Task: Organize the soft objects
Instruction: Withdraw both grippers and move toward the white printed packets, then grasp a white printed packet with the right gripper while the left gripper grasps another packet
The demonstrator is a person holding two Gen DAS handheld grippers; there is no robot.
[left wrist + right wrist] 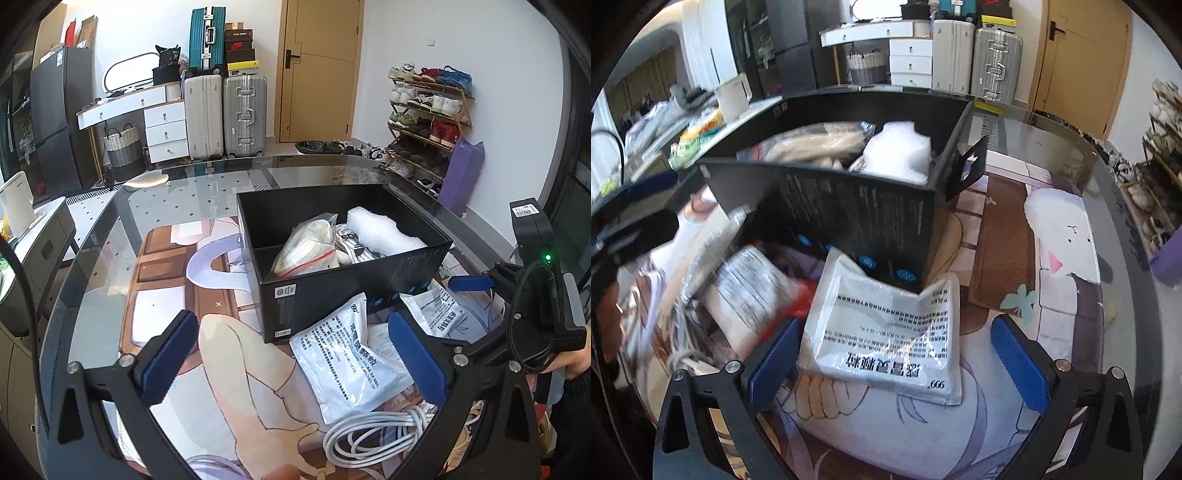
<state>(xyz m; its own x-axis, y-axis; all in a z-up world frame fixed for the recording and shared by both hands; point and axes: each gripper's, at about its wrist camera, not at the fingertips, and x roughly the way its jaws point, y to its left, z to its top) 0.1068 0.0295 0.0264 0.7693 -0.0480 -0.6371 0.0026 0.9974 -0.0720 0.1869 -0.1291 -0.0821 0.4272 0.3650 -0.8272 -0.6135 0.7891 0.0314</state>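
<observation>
White sachet, flat on the mat against the black box: right gripper spread and empty astride it, left gripper likewise unclenched; advisable to pinch one edge, then lift clear of the box wall.

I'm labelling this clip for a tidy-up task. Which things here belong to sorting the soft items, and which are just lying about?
Belongs to the job:
black box
white printed pouch
second pouch
bagged cloth
foam roll

Just lying about:
white cable
suitcases
shoe rack

Blurred packets, box hides sachet corner
</observation>
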